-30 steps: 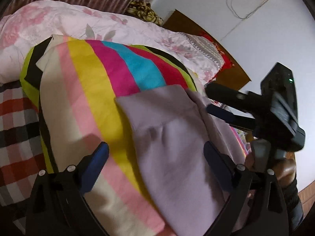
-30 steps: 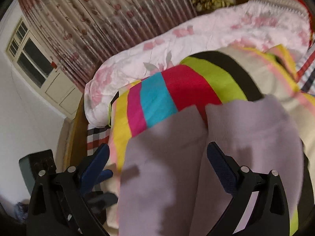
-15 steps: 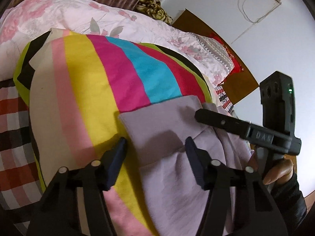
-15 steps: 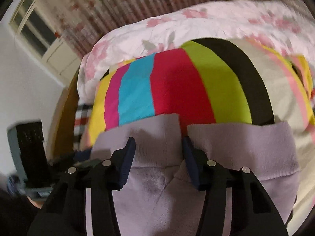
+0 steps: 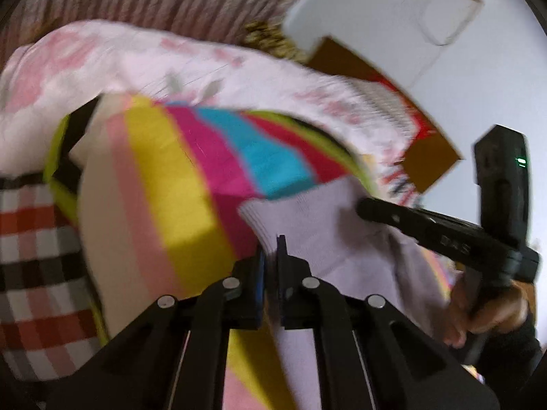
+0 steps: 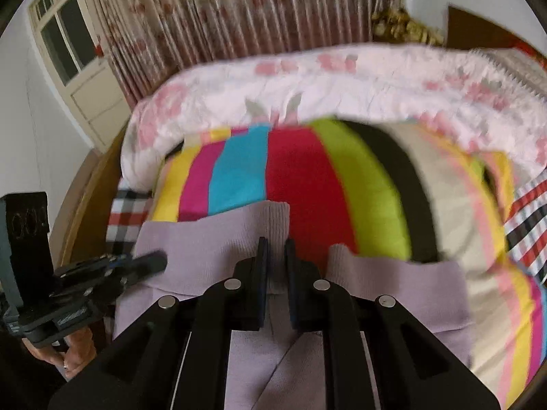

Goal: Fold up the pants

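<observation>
Pale lilac pants [image 5: 318, 229] lie on a striped multicolour blanket [image 5: 177, 184], ribbed leg cuffs pointing away. My left gripper [image 5: 270, 259] is shut on the left edge of one cuff. My right gripper [image 6: 275, 256] is shut on the inner edge of the same cuff [image 6: 239, 235], in the gap beside the other leg [image 6: 393, 283]. The right gripper also shows in the left wrist view [image 5: 369, 210], and the left gripper shows in the right wrist view [image 6: 150, 259], both pinching the lilac cloth.
A pink floral quilt [image 6: 342, 82] is heaped behind the blanket. A checked sheet [image 5: 30, 259] covers the bed to the left. Curtains [image 6: 239, 10] and a window [image 6: 65, 37] stand beyond, with a wooden headboard [image 5: 430, 160] at the right.
Both grippers went from wide open over the pants to shut on the cuff. Both have moved up toward the leg ends, and the cloth is bunched between their fingers.
</observation>
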{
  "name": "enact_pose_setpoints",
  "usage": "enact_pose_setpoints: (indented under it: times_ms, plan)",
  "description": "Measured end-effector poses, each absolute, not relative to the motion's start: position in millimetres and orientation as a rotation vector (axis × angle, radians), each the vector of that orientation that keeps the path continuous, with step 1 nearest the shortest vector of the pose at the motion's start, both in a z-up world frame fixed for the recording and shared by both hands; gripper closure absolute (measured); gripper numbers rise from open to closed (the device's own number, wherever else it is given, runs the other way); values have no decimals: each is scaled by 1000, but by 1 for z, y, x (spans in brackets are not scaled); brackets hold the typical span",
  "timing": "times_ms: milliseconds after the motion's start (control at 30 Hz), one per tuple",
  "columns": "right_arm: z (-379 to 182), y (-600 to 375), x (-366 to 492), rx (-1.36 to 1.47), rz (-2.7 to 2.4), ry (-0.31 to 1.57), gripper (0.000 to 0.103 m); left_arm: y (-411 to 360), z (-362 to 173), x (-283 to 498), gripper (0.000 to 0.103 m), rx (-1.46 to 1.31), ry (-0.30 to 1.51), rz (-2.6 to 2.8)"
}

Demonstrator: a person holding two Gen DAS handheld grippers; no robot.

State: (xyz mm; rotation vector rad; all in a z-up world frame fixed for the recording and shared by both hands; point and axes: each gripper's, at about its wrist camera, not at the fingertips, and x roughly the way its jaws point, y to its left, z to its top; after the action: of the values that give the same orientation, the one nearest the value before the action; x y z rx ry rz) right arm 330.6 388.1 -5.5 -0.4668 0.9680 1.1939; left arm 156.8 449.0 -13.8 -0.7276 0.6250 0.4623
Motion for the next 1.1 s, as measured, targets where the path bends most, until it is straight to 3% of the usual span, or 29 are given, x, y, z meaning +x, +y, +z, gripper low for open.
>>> enact_pose_setpoints:
  times_ms: [100,133,167,200,267,367,467,600,667,700,833,900,1000,1100]
  plan:
    - [-7,379,335,-426,1173,1001,71,459,-27,149,75,-769,653,494]
    - [0,369,336,-393,1162,986,54,459,-22,142,68,-761,636,509]
    - [7,359,335,-377,1154,950,42,458,-15,136,50,-737,611,523]
    - [13,351,333,-375,1137,912,20,455,-9,130,36,-713,583,533]
    - [26,329,325,-386,1092,810,16,444,5,122,32,-686,538,487]
    - [20,319,320,-414,1061,834,16,419,13,127,25,-665,536,336]
    - [6,323,313,-491,1028,842,21,393,7,137,21,-626,573,246]
    - [-14,324,322,-485,968,909,40,374,-11,148,21,-631,649,207]
    - [-15,318,323,-437,992,917,55,371,-13,144,19,-639,648,201]
    - [-14,317,323,-438,989,909,72,371,-12,143,16,-635,643,199]
    - [-4,302,321,-380,1005,869,92,376,-21,154,15,-636,700,188]
    - [9,286,324,-289,1009,849,94,381,-24,161,10,-632,716,176]
    - [38,275,311,-230,1044,775,94,385,-25,159,10,-660,695,175]
    - [67,286,283,-250,1137,714,94,400,-16,131,10,-815,573,191]
